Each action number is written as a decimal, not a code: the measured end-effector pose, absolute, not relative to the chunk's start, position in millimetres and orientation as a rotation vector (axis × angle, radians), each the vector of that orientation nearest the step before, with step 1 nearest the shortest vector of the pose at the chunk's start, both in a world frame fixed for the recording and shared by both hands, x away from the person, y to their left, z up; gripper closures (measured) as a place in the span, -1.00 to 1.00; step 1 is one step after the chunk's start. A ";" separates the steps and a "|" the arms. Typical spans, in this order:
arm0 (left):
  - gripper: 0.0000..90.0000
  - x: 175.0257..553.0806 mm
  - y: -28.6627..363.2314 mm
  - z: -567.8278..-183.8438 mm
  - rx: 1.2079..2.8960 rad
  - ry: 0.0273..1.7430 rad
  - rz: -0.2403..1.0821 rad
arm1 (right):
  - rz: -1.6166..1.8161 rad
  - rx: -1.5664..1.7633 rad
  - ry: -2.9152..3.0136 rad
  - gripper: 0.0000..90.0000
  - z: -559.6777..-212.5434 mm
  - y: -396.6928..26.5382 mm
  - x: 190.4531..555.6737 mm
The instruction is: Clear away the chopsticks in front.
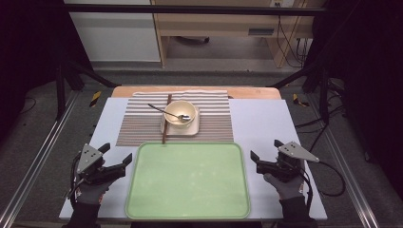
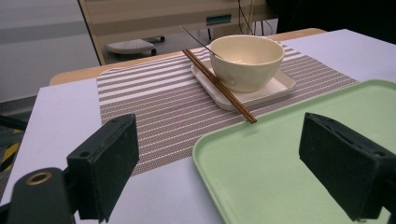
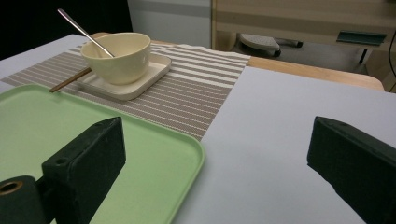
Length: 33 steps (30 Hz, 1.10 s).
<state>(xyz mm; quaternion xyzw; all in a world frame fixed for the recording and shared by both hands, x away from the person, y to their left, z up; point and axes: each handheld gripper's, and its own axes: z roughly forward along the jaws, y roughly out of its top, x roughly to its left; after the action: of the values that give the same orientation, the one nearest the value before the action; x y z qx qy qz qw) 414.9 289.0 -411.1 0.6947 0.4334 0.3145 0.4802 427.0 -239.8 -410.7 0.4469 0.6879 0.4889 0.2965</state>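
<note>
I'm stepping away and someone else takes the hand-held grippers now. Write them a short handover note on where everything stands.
Left hand-held gripper: open, holding nothing, at the left edge of the green tray.
Right hand-held gripper: open, holding nothing, right of the tray.
Bowl sits on the small square plate on the striped placemat, spoon resting in it. Chopsticks lie across the plate's left edge, tips toward the tray.
Done: nothing on the tray yet.
Left: probably moving the tableware onto the tray.

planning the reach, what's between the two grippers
The green tray, with nothing on it, lies between the left gripper and right gripper in the high view.
</note>
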 end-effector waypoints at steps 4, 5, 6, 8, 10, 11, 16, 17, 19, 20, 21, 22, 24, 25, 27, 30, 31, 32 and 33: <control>-0.74 418.6 289.7 -409.0 1.685 1.062 0.763 | 1.299 1.200 1.830 -0.89 -411.4 -238.6 427.4; -0.73 418.6 289.7 -409.0 1.685 1.062 0.763 | 1.302 1.203 1.829 -0.89 -411.3 -238.5 427.4; -0.73 421.7 289.3 -407.5 1.686 1.062 0.763 | 1.301 1.204 1.829 -0.89 -411.2 -238.3 427.3; -0.73 425.7 288.5 -405.8 1.688 1.058 0.767 | 1.306 1.205 1.822 -0.89 -410.4 -237.7 426.7; -0.73 428.0 288.0 -404.8 1.691 1.059 0.769 | 1.304 1.202 1.821 -0.89 -409.8 -237.6 426.8; -0.72 433.4 286.5 -402.9 1.693 1.056 0.768 | 1.311 1.202 1.816 -0.88 -408.8 -236.2 426.9; -0.71 449.1 279.6 -401.4 1.728 1.069 0.777 | 1.305 1.196 1.829 -0.88 -409.4 -231.2 427.9; -0.71 449.1 279.6 -401.4 1.728 1.069 0.777 | 1.301 1.191 1.833 -0.88 -409.4 -230.2 428.2; -0.70 455.4 277.8 -401.3 1.729 1.077 0.784 | 1.305 1.193 1.832 -0.88 -409.2 -228.9 428.3; -0.70 459.6 277.0 -401.2 1.725 1.085 0.780 | 1.305 1.192 1.835 -0.88 -408.8 -228.0 428.3; -0.70 463.3 276.7 -401.1 1.726 1.086 0.782 | 1.305 1.190 1.833 -0.88 -408.8 -227.8 428.6; -0.70 466.9 276.3 -400.8 1.728 1.088 0.778 | 1.306 1.190 1.832 -0.88 -408.7 -227.5 428.6; -0.69 476.4 273.5 -401.2 1.717 1.091 0.767 | 1.303 1.190 1.831 -0.88 -409.0 -227.4 428.9; -0.69 476.4 273.5 -401.2 1.717 1.091 0.767 | 1.305 1.195 1.831 -0.88 -409.1 -227.1 428.9; -0.69 486.3 267.4 -401.2 1.738 1.094 0.768 | 1.298 1.196 1.832 -0.88 -409.5 -227.0 429.6; -0.67 495.8 259.9 -401.5 1.754 1.090 0.763 | 1.292 1.194 1.834 -0.87 -409.9 -226.6 429.9; -0.66 498.5 258.6 -401.5 1.768 1.090 0.763 | 1.292 1.194 1.835 -0.88 -409.9 -226.6 430.1; -0.66 501.4 255.9 -401.9 1.776 1.093 0.763 | 1.293 1.195 1.835 -0.88 -409.9 -226.5 430.2; -0.66 501.4 255.9 -401.9 1.776 1.093 0.763 | 1.289 1.192 1.834 -0.87 -410.0 -226.9 430.6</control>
<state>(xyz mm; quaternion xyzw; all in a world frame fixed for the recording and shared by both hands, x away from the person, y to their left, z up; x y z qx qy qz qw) 501.4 255.9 -401.9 0.7165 0.4411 0.3079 0.4442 430.6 -226.9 -410.0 0.4483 0.6898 0.4848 0.2970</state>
